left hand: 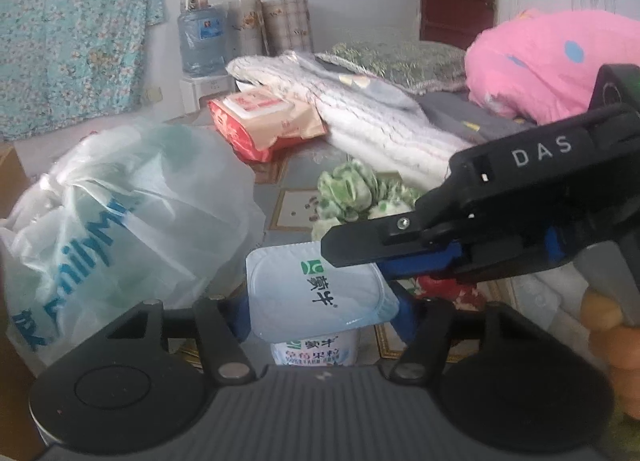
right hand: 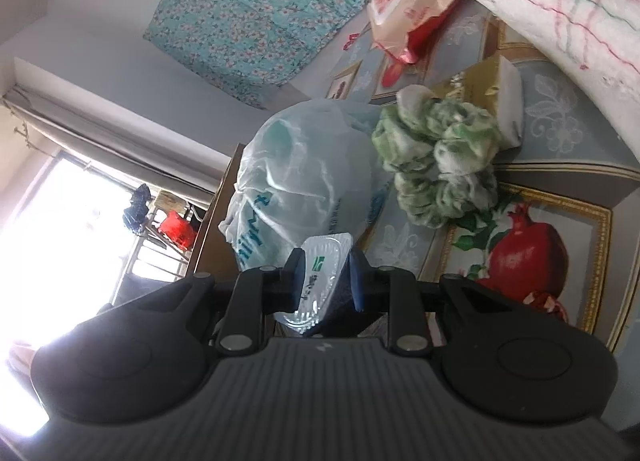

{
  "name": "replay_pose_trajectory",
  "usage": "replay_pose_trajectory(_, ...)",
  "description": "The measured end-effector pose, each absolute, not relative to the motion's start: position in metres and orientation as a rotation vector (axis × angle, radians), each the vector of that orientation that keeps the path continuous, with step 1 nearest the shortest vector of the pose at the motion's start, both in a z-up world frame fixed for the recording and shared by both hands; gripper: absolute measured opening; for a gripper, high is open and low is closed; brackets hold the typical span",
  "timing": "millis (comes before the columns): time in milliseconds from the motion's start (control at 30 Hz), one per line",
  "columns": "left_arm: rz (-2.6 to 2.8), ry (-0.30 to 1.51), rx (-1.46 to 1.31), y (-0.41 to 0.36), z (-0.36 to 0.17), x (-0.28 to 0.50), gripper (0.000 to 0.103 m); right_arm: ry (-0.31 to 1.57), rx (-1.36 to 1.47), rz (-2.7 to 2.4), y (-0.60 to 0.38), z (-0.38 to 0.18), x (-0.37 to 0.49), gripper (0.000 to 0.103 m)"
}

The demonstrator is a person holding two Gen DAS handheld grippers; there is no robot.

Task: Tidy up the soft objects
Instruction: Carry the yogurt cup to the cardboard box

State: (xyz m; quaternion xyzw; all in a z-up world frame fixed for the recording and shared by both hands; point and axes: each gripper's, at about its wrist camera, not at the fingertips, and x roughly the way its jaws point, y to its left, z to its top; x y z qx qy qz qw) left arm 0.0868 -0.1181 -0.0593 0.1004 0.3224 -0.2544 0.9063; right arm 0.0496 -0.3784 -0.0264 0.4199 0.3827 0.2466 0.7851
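Note:
A white yogurt cup (left hand: 320, 293) with green print on its foil lid sits between the fingers of my left gripper (left hand: 322, 309), which is shut on its sides. My right gripper (right hand: 326, 281) comes in from the right in the left wrist view (left hand: 352, 249) and is shut on the cup's lid edge (right hand: 320, 281). A green and white scrunchie (left hand: 352, 191) lies on the table behind the cup; it also shows in the right wrist view (right hand: 440, 165). A full white plastic bag (left hand: 132, 213) stands at the left.
A red tissue pack (left hand: 264, 117), a folded white towel (left hand: 360, 109), a pink plush toy (left hand: 552, 57) and a grey pillow (left hand: 400, 57) lie further back. A gold box (right hand: 476, 85) sits behind the scrunchie. A water bottle (left hand: 200, 37) stands by the wall.

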Motion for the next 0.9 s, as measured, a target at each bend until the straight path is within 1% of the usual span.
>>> replay_pose_trajectory(133, -0.502, 0.62, 0.179, -0.105, -0.037, 0.078, 0.065, 0.789, 0.874, 0.58, -0.369, -0.003, 0.048, 0.023)
replay_pose_trajectory(300, -0.435, 0.531, 0.155, -0.077, 0.003, 0.066, 0.065, 0.733, 0.808, 0.704, -0.343, 0.039, 0.056, 0.023)
replay_pose_trajectory(533, -0.262, 0.475, 0.1, 0.006, 0.055, 0.06, 0.066, 0.748, 0.672, 0.949, -0.25, 0.096, 0.094, 0.024)
replay_pose_trajectory(633, -0.184, 0.503, 0.083, 0.049, 0.065, 0.061, 0.066, 0.806, 0.624, 1.04, -0.196, 0.108, 0.114, 0.024)
replay_pose_trajectory(700, -0.144, 0.548, 0.058, 0.079, 0.068, 0.065, 0.066, 0.884, 0.608, 1.094, -0.154, 0.108, 0.13, 0.024)
replay_pose_trajectory(900, -0.032, 0.74, -0.043, 0.164, 0.051, 0.082, 0.066, 1.154, 0.567, 1.159, -0.051, 0.081, 0.161, 0.025)
